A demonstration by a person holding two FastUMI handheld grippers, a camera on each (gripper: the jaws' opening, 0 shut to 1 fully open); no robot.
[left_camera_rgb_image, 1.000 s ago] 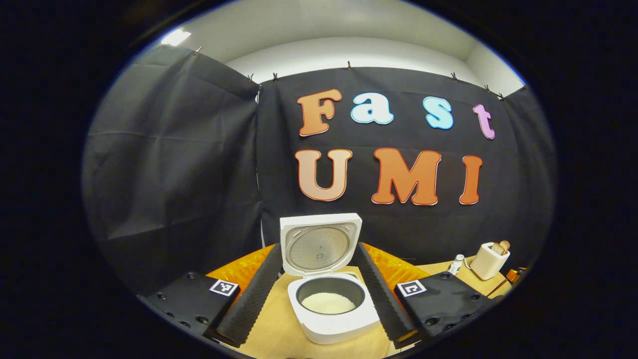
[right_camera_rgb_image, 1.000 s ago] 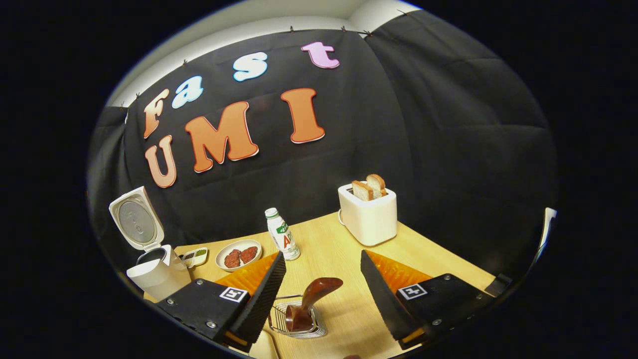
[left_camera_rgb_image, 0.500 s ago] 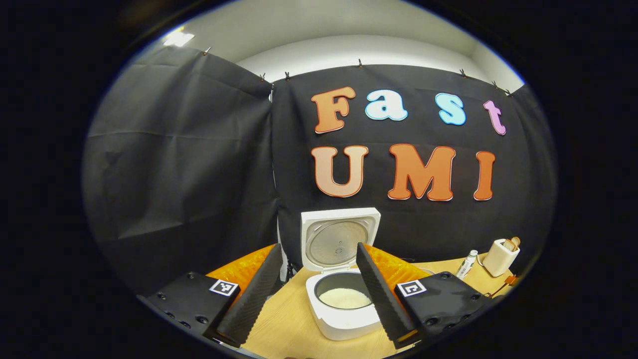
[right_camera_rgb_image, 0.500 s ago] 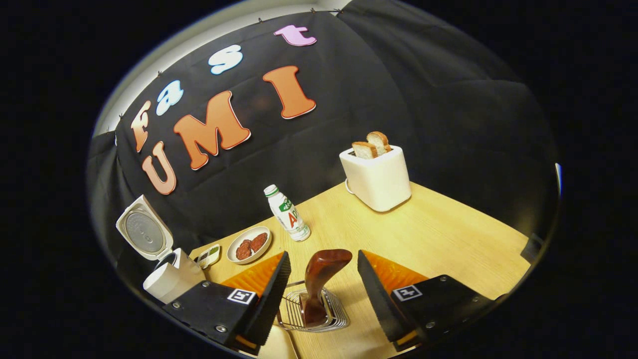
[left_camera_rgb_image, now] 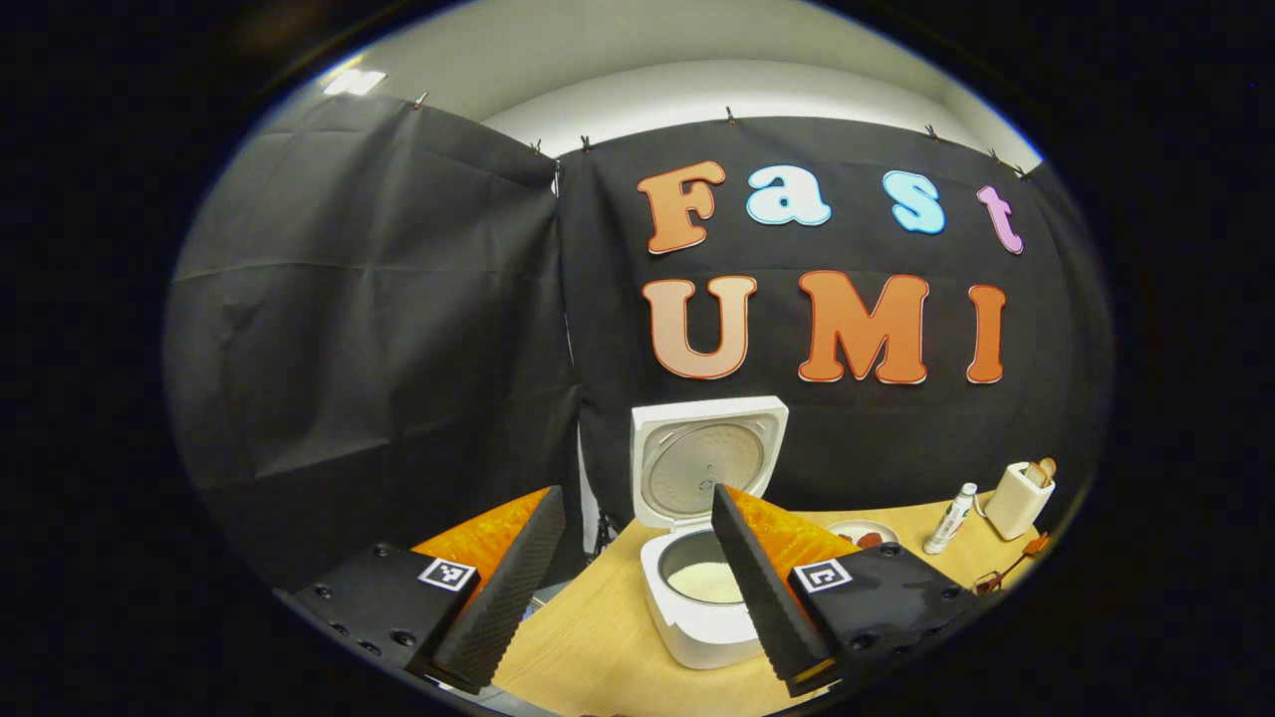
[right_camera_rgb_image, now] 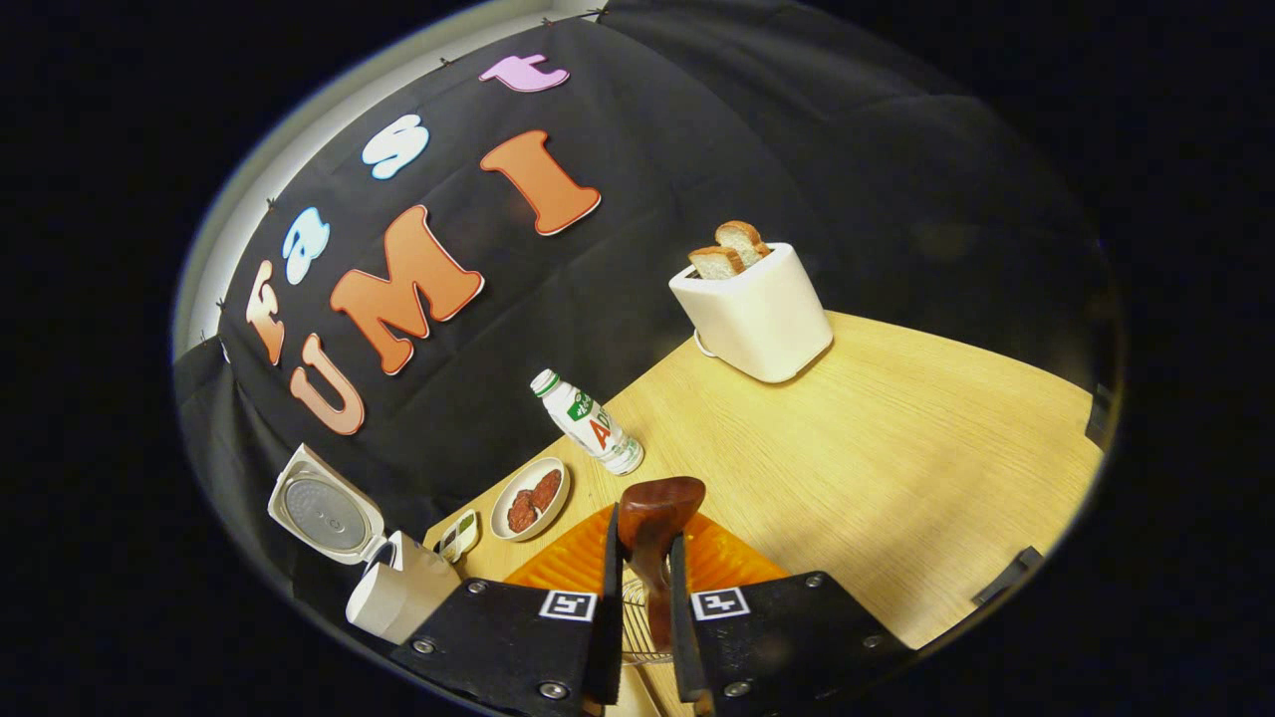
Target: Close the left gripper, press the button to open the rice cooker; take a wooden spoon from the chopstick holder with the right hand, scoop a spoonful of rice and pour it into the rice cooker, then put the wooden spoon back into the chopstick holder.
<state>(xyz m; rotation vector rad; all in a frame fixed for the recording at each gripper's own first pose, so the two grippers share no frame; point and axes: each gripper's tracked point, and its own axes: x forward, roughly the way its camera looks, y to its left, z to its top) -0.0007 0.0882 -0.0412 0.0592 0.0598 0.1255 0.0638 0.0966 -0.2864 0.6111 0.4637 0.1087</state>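
- The right gripper (right_camera_rgb_image: 644, 607) has its fingers clenched on the spoon (right_camera_rgb_image: 652, 518), whose handle runs down between them into the wire holder (right_camera_rgb_image: 631, 629).
- The spoon's broad end stands above the fingertips, in front of the bottle (right_camera_rgb_image: 590, 423).
- The left gripper (left_camera_rgb_image: 637, 573) is released and holds nothing.
- The cooker (left_camera_rgb_image: 697, 622) stands lid up, rice showing, partly behind the right-hand finger (left_camera_rgb_image: 762, 588) of the left gripper.

White rice cooker (left_camera_rgb_image: 697, 617), reddish-brown wooden spoon (right_camera_rgb_image: 652, 518), cream toaster (right_camera_rgb_image: 752, 314), pale wood-grain table (right_camera_rgb_image: 896, 438).
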